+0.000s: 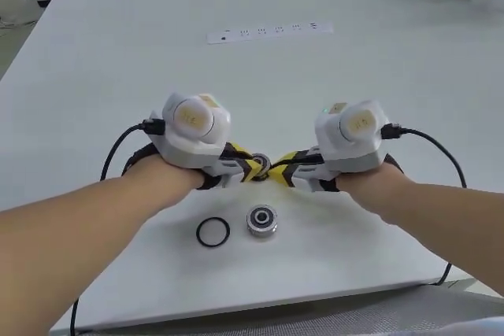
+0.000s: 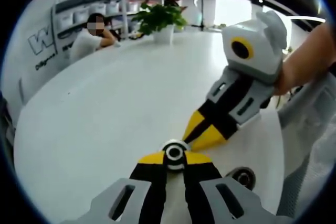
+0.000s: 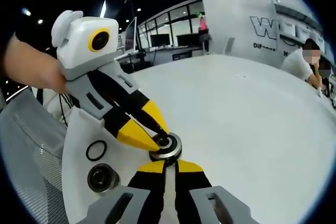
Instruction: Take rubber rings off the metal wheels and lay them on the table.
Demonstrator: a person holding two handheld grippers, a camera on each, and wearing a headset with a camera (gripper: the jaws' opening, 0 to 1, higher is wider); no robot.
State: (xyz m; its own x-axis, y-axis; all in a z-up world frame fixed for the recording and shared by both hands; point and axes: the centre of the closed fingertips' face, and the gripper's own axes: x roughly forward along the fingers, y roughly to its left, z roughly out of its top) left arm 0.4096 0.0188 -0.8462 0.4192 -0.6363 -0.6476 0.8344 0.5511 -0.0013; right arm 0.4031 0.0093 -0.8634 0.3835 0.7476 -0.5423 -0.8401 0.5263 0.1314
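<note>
A metal wheel [image 1: 262, 165] with a black rubber ring on its rim hangs above the table between the two grippers' tips. My left gripper [image 1: 250, 169] [image 2: 174, 157] is shut on this wheel [image 2: 174, 151], its yellow tips above and below it. My right gripper [image 1: 277, 171] [image 3: 168, 165] meets it from the other side, its tips pinched shut at the wheel's ringed rim [image 3: 167, 145]. Below them on the table lie a loose rubber ring [image 1: 213, 232] [image 3: 96, 150] and a second metal wheel [image 1: 261, 220] [image 3: 102, 178] [image 2: 242, 176].
The white table [image 1: 331, 76] stretches far ahead, with a white power strip [image 1: 269, 32] lying across it. Black cables [image 1: 118, 151] trail from both grippers. The table's front edge [image 1: 260, 304] is close below the loose parts.
</note>
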